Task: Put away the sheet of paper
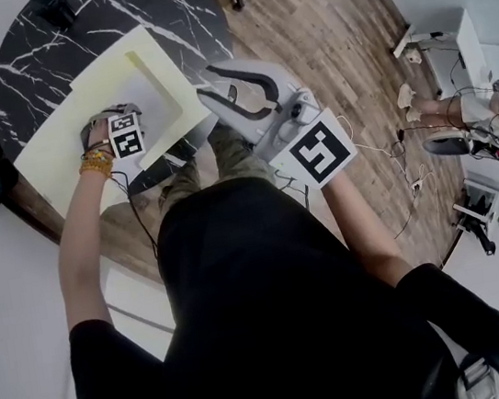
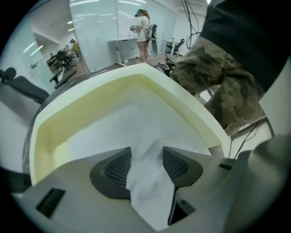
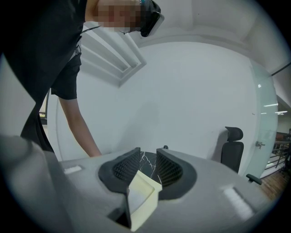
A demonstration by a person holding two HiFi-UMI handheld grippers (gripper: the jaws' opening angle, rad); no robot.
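Note:
A pale yellow tray (image 1: 156,68) rests on the black marble table (image 1: 110,15). In the left gripper view a white sheet of paper (image 2: 136,123) lies in the tray (image 2: 200,113), with one end running up between the jaws. My left gripper (image 2: 146,155) points steeply down into the tray, open, pads apart around the paper. In the head view it (image 1: 112,121) sits over the tray's near side. My right gripper (image 1: 220,96) reaches almost level to the tray's near right corner. That corner (image 3: 143,195) fills the gap between its jaws (image 3: 148,157), which are shut on it.
A second pale yellow flat piece (image 1: 49,163) lies under the tray at the table's near left edge. Wooden floor with cables (image 1: 394,172) and a white desk (image 1: 467,40) lie to the right. An office chair (image 3: 232,145) stands by the wall. A person (image 2: 144,27) stands far off.

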